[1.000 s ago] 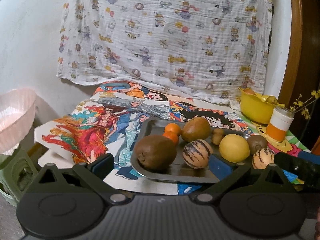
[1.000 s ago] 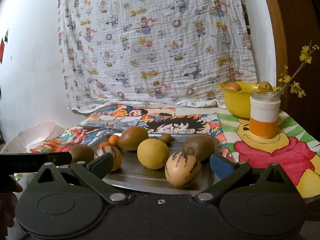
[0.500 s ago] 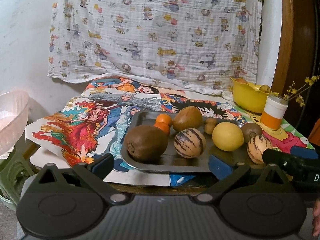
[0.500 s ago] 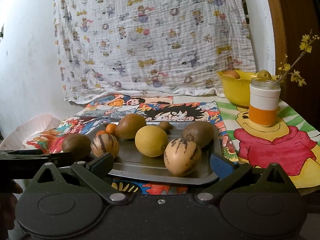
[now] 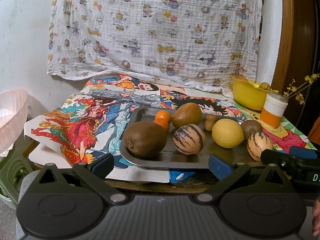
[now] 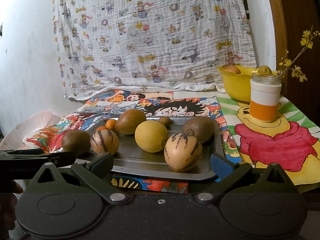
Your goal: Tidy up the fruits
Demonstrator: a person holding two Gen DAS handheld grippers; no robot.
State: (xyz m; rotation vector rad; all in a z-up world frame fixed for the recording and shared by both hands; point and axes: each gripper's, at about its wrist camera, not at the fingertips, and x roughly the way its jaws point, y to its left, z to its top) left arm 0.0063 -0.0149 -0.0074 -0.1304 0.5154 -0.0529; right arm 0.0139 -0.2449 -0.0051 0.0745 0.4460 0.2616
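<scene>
Left wrist view: left gripper (image 5: 161, 165) spread wide, blue-padded fingers empty, held short of the near rim of the rectangular grey metal tray (image 5: 138, 113). On the tray: large brown kiwi (image 5: 145, 139) at the near left corner, striped cream-and-purple melon (image 5: 189, 139) just right of it, two small orange tangerines (image 5: 163, 119) behind, smooth yellow lemon (image 5: 227, 133) right of centre. Yellow plastic bowl (image 5: 247, 97) sits beyond the tray's far right corner. Right wrist view: right gripper (image 6: 161, 164) likewise released, gripping nothing, at the tray's near edge; a second striped melon (image 6: 183, 153) lies nearest. White-and-orange jar (image 6: 265, 99) stands right of the tray.
</scene>
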